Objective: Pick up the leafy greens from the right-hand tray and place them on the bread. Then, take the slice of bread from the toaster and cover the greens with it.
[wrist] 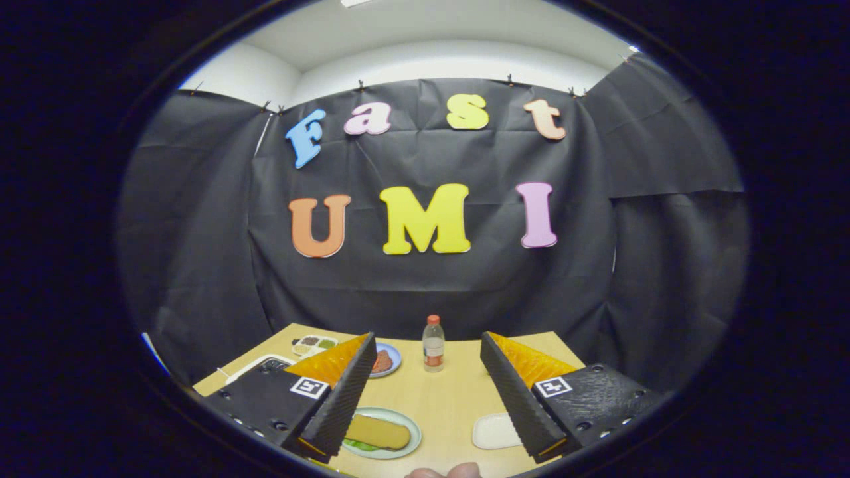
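My gripper (428,338) is held above the wooden table (445,398), open, with a wide gap and nothing between its fingers. Below the left finger (345,392) sits a pale green plate (413,431) with a slice of bread (377,431) on it. A bit of leafy green (362,446) peeks out from under the bread's near edge. A small white tray (495,431) lies by the right finger (514,392), and its visible part is bare. The toaster (269,364) stands at the left, mostly hidden behind the left finger.
A small bottle (433,343) with a red cap stands at the back of the table, beyond the fingers. A blue plate (390,360) with brownish food and a small divided dish (315,344) sit at the back left. A person's fingertips (445,471) show at the near edge.
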